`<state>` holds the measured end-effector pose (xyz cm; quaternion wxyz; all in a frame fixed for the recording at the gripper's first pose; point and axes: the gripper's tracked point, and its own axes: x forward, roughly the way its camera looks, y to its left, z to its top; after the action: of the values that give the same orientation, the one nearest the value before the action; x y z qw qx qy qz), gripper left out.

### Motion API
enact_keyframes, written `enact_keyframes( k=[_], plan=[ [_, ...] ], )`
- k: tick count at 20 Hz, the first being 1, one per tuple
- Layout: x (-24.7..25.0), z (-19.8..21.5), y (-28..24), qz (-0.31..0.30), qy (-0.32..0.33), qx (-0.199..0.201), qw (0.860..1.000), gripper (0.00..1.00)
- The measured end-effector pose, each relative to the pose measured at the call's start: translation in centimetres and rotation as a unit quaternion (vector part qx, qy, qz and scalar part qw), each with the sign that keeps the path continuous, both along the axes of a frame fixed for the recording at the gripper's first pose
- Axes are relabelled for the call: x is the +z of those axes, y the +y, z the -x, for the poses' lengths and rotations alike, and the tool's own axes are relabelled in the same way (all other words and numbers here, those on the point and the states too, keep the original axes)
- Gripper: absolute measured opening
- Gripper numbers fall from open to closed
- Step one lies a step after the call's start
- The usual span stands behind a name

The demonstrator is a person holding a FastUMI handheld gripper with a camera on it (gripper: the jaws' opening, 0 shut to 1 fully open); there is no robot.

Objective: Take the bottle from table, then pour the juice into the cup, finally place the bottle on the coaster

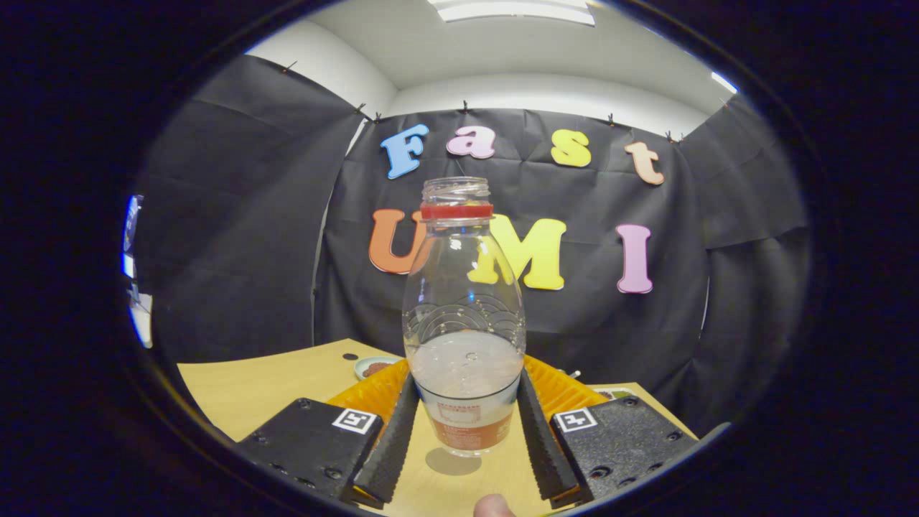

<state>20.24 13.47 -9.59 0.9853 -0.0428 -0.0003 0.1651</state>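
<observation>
Gripper fingers seemingly clamping upright bottle above table

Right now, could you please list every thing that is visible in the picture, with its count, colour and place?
bottle: one, clear plastic with a red neck ring, no cap, pale liquid in its lower part; held between the two fingers, its base seemingly lifted above the table.
table: one, light wood; under the bottle and the fingers.
small dish: one, pale green-white with brown content; on the table beyond the fingers.
fingertip: one, a person's; at the near edge, behind the fingers.
tool: one; both fingers press on the bottle's lower sides.
</observation>
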Motion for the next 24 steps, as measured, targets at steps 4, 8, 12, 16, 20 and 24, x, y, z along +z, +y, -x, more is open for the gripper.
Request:
enact_keyframes(
  k=[4, 8, 12, 16, 20, 24],
  plan=[
    [-3.8, -3.1, 0.6, -0.01, 0.023, 0.018, 1.0, 0.75],
    [-6.8, -6.5, 1.1, -0.013, 0.053, 0.019, 0.998, 0.76],
    [-9.9, -8.7, 2.0, -0.011, 0.072, 0.021, 0.997, 0.76],
    [-13.7, -9.9, 2.6, 0.006, 0.092, 0.024, 0.995, 0.77],
    [-16.7, -11.2, 2.5, 0.01, 0.116, 0.013, 0.993, 0.77],
    [-19.6, -11.4, 2.5, 0.011, 0.137, 0.009, 0.99, 0.78]
  ],
)
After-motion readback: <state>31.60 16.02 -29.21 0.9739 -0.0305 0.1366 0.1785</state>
